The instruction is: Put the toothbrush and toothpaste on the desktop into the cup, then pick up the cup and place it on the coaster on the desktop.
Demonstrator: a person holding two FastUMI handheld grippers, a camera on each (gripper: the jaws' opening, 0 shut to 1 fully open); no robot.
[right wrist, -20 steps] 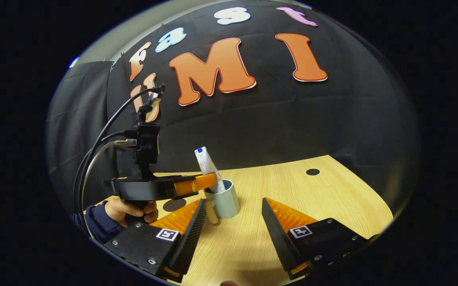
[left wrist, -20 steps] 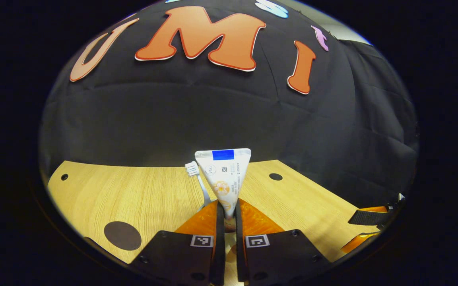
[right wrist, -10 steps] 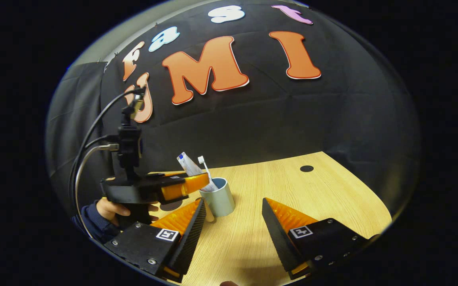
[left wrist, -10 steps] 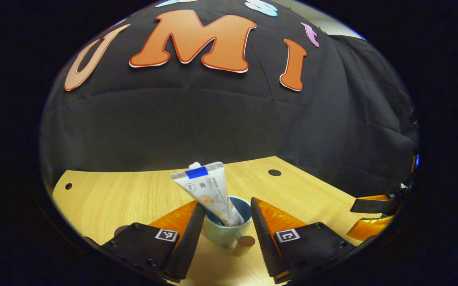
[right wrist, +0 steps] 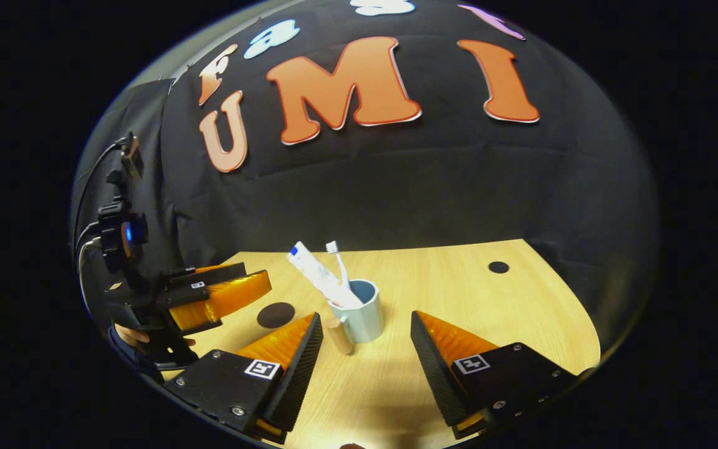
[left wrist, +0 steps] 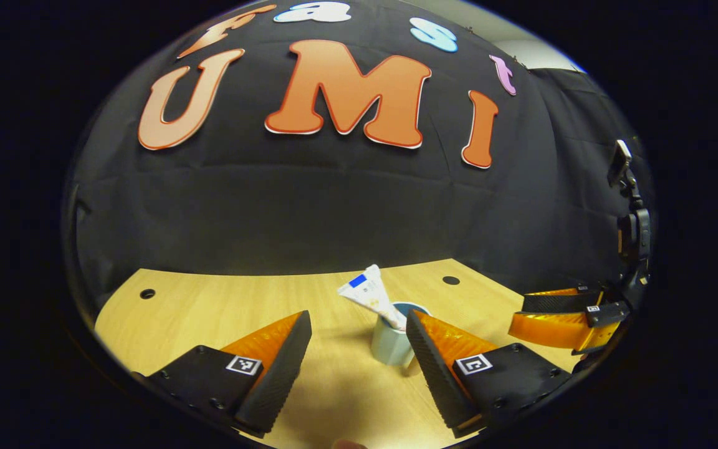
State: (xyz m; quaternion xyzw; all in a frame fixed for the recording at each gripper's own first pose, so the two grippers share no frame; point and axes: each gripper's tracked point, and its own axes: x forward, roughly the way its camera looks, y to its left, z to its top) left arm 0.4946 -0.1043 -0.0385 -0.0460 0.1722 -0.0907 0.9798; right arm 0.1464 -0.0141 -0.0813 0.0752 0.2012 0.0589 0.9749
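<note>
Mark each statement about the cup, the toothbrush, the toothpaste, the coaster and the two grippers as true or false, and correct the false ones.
1. The white toothpaste tube leans inside the pale blue cup. True.
2. The white toothbrush lies flat on the wooden desktop. False: it stands in the cup.
3. The cup sits on the dark round coaster. False: the coaster lies apart, beside the cup.
4. The right gripper is shut on the cup. False: its jaws are open, short of the cup.
5. The left gripper is open. True.
</note>
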